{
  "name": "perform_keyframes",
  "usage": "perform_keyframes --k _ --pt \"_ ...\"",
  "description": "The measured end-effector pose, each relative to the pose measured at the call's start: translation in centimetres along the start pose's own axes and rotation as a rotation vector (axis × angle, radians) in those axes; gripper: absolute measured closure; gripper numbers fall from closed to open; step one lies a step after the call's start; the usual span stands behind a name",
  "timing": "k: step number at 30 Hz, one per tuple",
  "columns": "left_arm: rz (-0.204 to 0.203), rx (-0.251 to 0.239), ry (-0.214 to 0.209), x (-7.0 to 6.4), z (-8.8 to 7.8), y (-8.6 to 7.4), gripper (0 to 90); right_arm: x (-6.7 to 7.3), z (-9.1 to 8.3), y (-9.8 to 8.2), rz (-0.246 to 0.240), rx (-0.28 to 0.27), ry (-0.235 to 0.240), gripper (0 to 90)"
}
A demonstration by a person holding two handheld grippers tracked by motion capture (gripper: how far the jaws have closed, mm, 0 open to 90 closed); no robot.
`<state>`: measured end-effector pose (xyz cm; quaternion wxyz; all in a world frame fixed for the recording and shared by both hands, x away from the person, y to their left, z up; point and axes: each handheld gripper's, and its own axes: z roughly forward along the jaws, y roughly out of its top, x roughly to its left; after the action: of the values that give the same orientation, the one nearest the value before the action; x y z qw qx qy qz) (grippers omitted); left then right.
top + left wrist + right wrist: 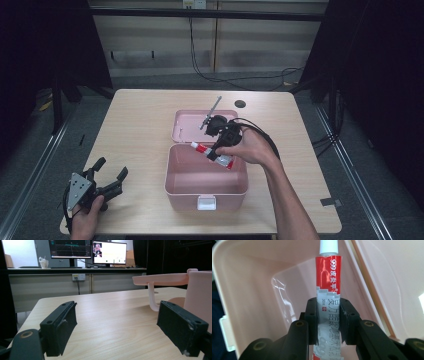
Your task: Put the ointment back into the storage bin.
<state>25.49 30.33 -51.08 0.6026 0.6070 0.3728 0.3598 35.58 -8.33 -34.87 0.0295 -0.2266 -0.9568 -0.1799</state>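
Holding the red and white tube in my right claw, I have it over the open pink box, cap end leading toward the far left of the cavity. The jaws are clamped on the tube's flattened rear half, one pad on each face, with the white cap well ahead of them. In the high view the tube lies slanted across the box's back right corner, above the floor as far as I can judge, near the hinge side where the lid lies folded back on the table.

To do this step well, I think I should lower the tube until it is close to the box floor before I let go, so it does not bounce or roll. Keeping it tilted cap-down should let the cap touch first and the body lay itself flat. I want to stay clear of the back wall and rim, since my claw's body is bulky and could nudge the light plastic box. Opening the jaws slowly, then lifting straight up, should leave the tube where it lands.

My left claw rests on the table at the near left corner, jaws apart and empty, well away from the box.
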Motion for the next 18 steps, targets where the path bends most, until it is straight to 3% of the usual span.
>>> perform_keyframes --k 6,12,13,18 --pt "0.000 0.000 0.000 0.0 0.0 0.0 15.7 0.3 1.3 0.6 -0.055 0.016 0.005 71.3" --pt "0.000 0.000 0.000 0.0 0.0 0.0 15.7 0.3 2.2 1.0 -0.078 0.034 0.005 71.4" --pt "0.000 0.000 0.000 0.0 0.0 0.0 15.7 0.3 2.6 1.1 -0.101 0.045 0.005 71.3" --pt "-0.001 -0.001 0.000 0.0 0.0 0.0 15.7 0.3 3.7 1.4 -0.112 0.073 0.005 71.4"
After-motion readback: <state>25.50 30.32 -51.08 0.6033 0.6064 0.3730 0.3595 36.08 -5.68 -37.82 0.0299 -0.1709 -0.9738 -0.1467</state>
